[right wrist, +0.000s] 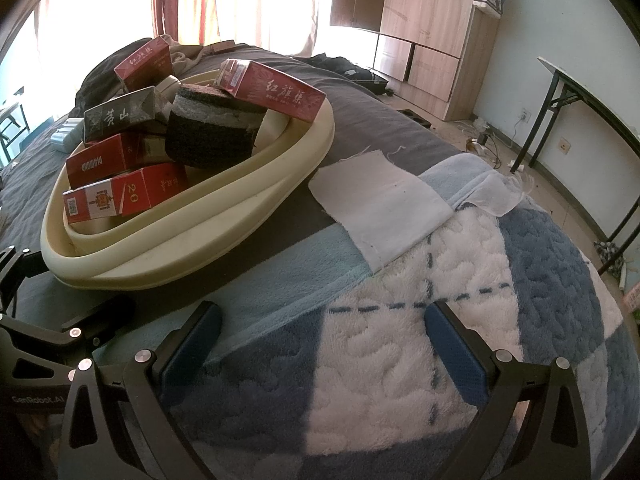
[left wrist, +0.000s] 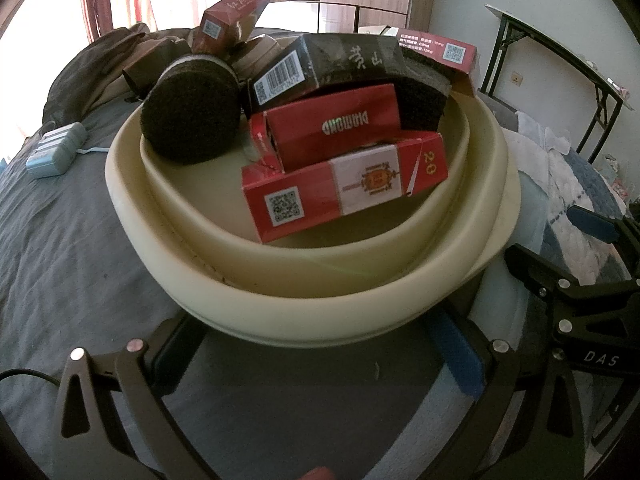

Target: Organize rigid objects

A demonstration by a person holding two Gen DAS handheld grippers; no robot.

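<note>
A cream basin [left wrist: 304, 296] rests on the bed, holding several cigarette boxes and two dark sponges. In front lies a red box marked 20 [left wrist: 344, 188], behind it a red DIAMOND box [left wrist: 332, 128] and a black box [left wrist: 328, 68]. A round sponge [left wrist: 190, 116] leans at the left and a thick sponge [right wrist: 212, 136] at the right, with a red box [right wrist: 276, 90] on top. My left gripper [left wrist: 316, 356] is open just before the basin's near rim. My right gripper [right wrist: 320, 340] is open over the fleece blanket [right wrist: 400, 360], to the right of the basin [right wrist: 224, 232].
A white cloth [right wrist: 380, 204] lies flat on the bed beside the basin. A pale blue power strip [left wrist: 56, 150] sits at the left on the grey sheet. Bundled clothes lie behind the basin. A folding table [right wrist: 592, 92] and a wardrobe [right wrist: 432, 20] stand off the bed.
</note>
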